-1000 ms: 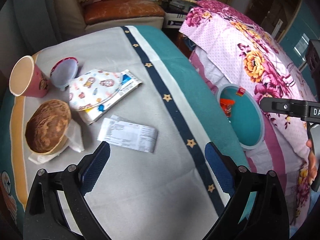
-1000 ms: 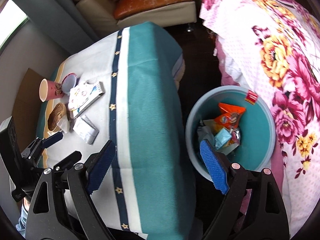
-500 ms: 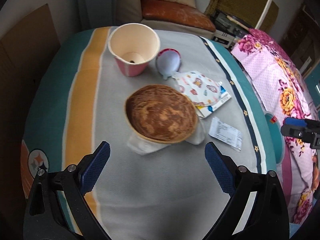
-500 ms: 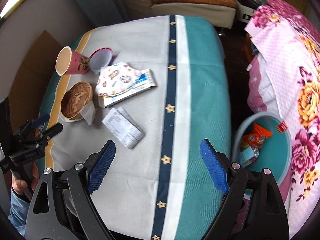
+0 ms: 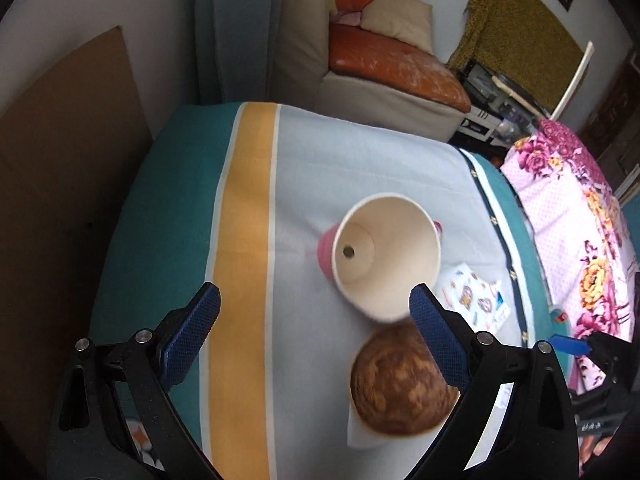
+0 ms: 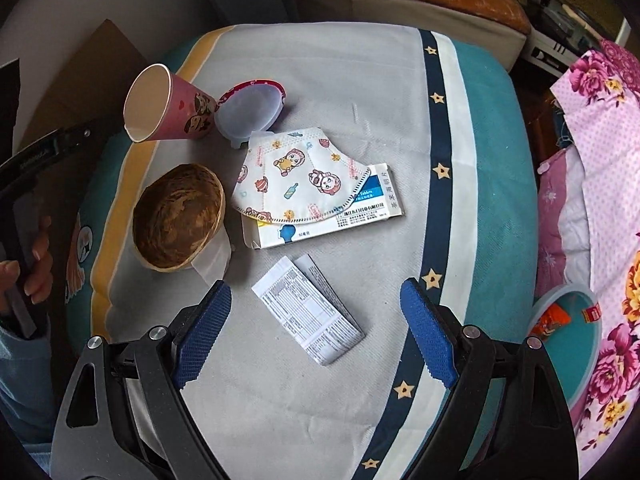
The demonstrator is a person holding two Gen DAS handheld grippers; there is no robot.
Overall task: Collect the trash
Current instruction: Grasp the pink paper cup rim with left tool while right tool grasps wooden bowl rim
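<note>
While hovering over the table (image 6: 384, 80), left gripper (image 5: 314, 330) gapes wide, empty, above pink cup (image 5: 384, 252); right gripper (image 6: 316, 330) likewise wide, empty, over receipt (image 6: 308, 310); bin (image 6: 576, 344) beside.

"Tablets" on the flat box (image 6: 352, 208)

1. Left wrist view sits low and close over the left end of the worktop (image 5: 248, 200), facing far across it to the sofa (image 5: 384, 60); the pink paper cup (image 5: 388, 252) fills the middle, very near.
2. Right wrist view hangs higher over the near edge, tipped down on the worktop (image 6: 360, 80), sofa at the far top.
3. Both views share the cup (image 6: 160, 104), brown-stained bowl (image 5: 400, 384) (image 6: 176, 216), printed mask (image 5: 472, 292) (image 6: 296, 176) and floral bedding (image 5: 580, 216) (image 6: 608, 128) on the right.
</note>
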